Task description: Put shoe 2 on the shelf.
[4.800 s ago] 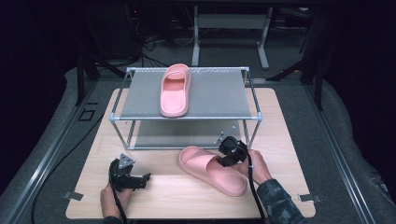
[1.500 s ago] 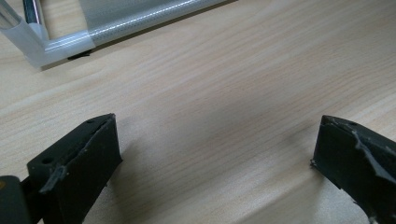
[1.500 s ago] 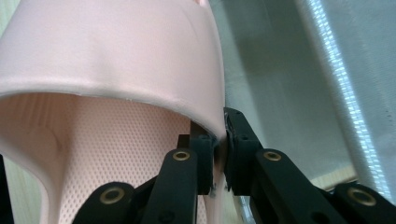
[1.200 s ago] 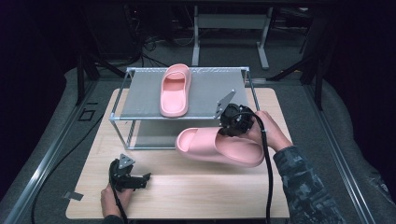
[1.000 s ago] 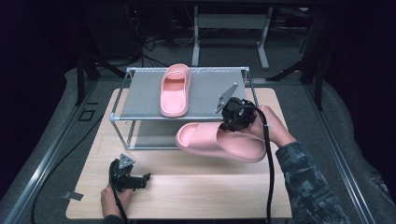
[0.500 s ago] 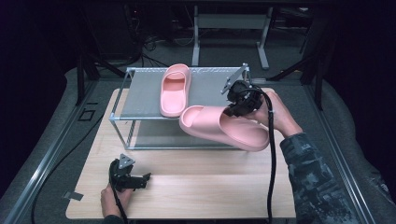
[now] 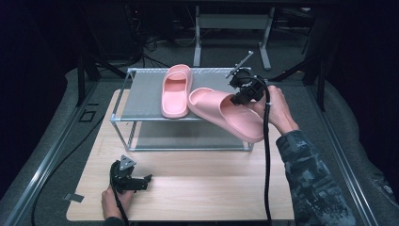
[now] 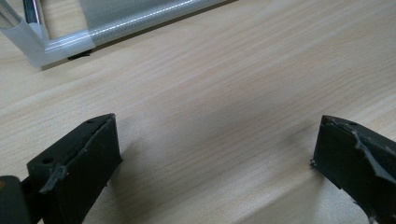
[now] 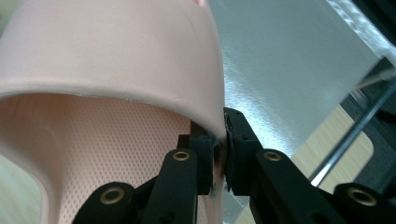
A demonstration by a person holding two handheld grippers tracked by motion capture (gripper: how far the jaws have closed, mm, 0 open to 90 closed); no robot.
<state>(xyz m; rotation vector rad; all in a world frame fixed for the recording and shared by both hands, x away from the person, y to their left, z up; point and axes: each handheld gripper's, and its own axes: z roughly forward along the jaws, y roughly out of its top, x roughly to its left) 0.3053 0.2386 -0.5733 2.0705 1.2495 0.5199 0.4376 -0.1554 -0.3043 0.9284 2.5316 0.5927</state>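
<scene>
Right tool (image 7: 237, 95): we find its jaws pinched on the side wall of the strap of one pink slipper (image 7: 226, 113), which it holds tilted in the air, toe over the right half of the rack (image 7: 141, 96) top shelf and heel hanging past the front rail. Left tool (image 7: 136, 181): jaws spread with nothing between them, resting low on the wooden surface (image 7: 211, 188) in front of the rack. Second slipper (image 7: 175, 90): already lying flat on the top shelf just left of the held one, so we judge the job half done, with the setting down and release of the carried slipper beside its mate left.
</scene>
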